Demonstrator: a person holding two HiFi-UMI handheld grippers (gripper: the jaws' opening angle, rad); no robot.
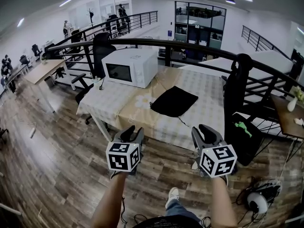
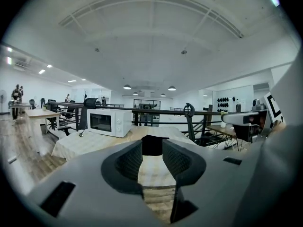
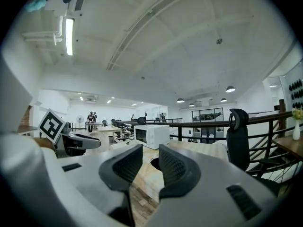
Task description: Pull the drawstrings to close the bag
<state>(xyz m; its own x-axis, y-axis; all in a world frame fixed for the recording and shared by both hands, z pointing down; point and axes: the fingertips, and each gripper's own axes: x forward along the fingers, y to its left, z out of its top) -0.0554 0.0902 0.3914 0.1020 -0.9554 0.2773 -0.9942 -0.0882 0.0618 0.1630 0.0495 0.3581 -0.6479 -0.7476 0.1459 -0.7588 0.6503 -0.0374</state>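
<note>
- Left hand-held gripper [image 1: 132, 133]: released, jaws apart, nothing between the pads; held short of the tabletop [image 1: 209, 103], over wood floor [image 1: 57, 165].
- Right hand-held gripper [image 1: 205, 130]: released likewise, jaws apart, empty.
- Black drawstring bag [image 1: 174, 101]: flat on tabletop, well ahead of both, untouched; cord [image 1: 183, 122] trailing toward near edge.
- White microwave [image 1: 130, 66]: far left corner, apart from bag.

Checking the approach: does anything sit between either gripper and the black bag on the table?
Nothing visible does. Only bare tablecloth and floor separate the bag from the left gripper and right gripper, both open and empty. The microwave stands well to its left.
</note>
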